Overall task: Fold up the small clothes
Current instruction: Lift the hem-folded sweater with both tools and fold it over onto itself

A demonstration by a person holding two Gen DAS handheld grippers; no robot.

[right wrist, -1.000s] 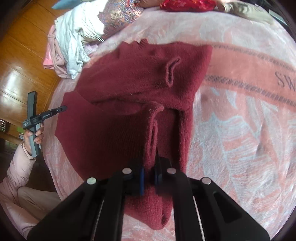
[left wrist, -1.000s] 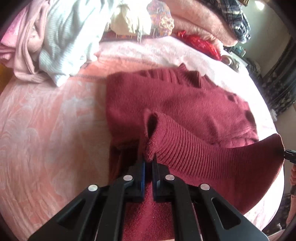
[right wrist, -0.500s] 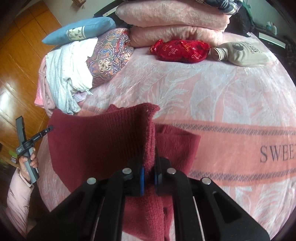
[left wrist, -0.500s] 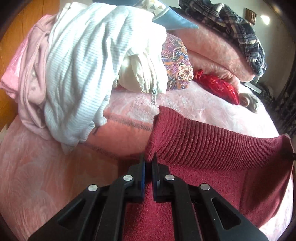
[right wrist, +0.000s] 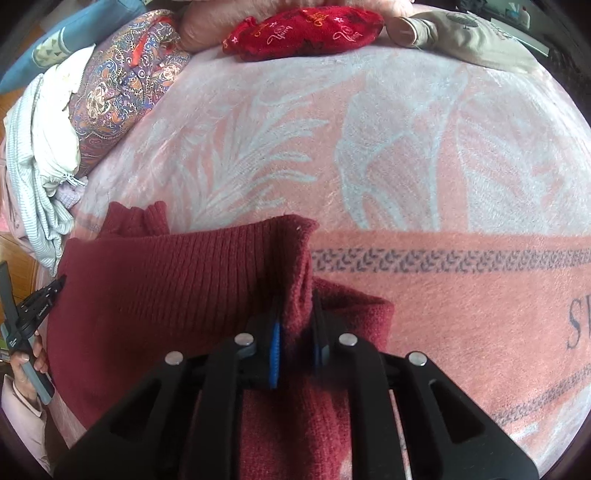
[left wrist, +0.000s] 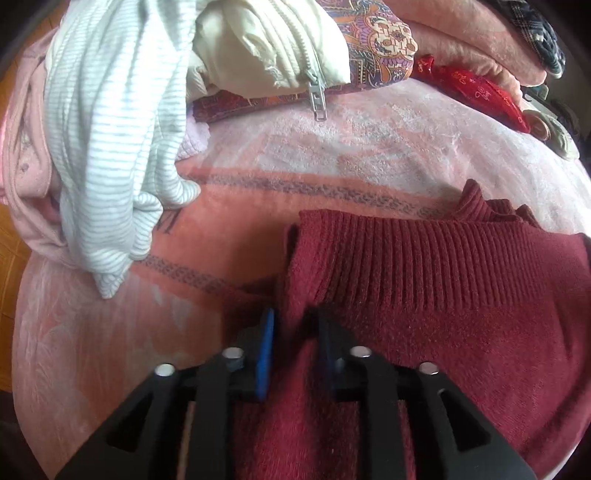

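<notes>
A dark red knit sweater [left wrist: 443, 317] lies on the pink blanket, its ribbed hem folded up over its body; it also shows in the right wrist view [right wrist: 155, 295]. My left gripper [left wrist: 293, 328] has its jaws parted around the hem's left corner, the knit loose between the blue pads. My right gripper [right wrist: 295, 332] has its jaws parted around the hem's right corner in the same way. The left gripper and the hand holding it show at the left edge of the right wrist view [right wrist: 33, 314].
A pile of clothes, with a striped white garment [left wrist: 110, 129] and a cream zip jacket [left wrist: 273, 48], sits at the left. A patterned pillow [right wrist: 125, 77], a red pouch [right wrist: 303, 27] and a beige item [right wrist: 461, 37] lie at the back. The pink blanket [right wrist: 406, 147] stretches beyond the sweater.
Both grippers carried the hem forward over the sweater's body and lowered it onto the bed. Their jaws, shut on the hem before, have now parted.
</notes>
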